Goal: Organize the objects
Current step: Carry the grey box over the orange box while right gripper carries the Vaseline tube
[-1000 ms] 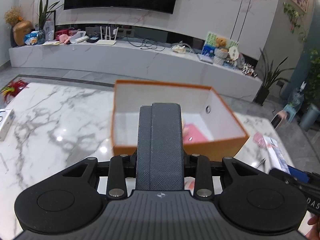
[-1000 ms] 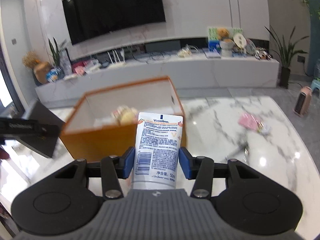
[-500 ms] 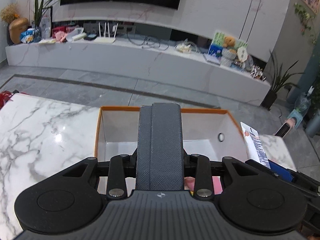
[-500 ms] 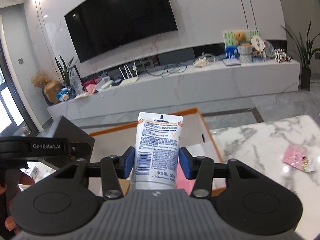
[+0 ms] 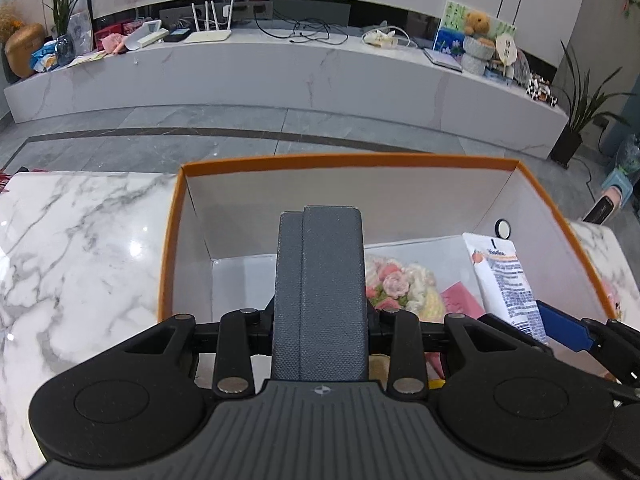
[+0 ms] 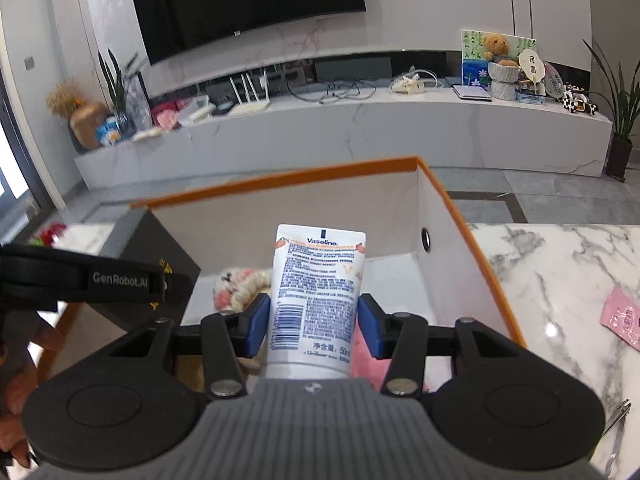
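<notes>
My left gripper [image 5: 320, 320] is shut on a dark grey textured box [image 5: 320, 292] and holds it over the open orange box [image 5: 344, 159]. My right gripper [image 6: 312, 324] is shut on a white Vaseline tube [image 6: 316, 292], also over the orange box [image 6: 280, 178]. Inside the box lie a pink and cream knitted flower bunch [image 5: 400, 284] and a pink flat item [image 5: 460, 300]. The tube [image 5: 504, 280] shows at the right in the left wrist view. The grey box [image 6: 152, 248] shows at the left in the right wrist view.
The orange box stands on a white marble table [image 5: 80, 240]. A pink packet [image 6: 622, 316] and a metal tool [image 6: 618, 420] lie on the table to the right. A long white TV bench [image 5: 280, 64] with clutter stands beyond the floor.
Both grippers have moved forward and down over the orange box with their loads. The box's inside fills more of both views.
</notes>
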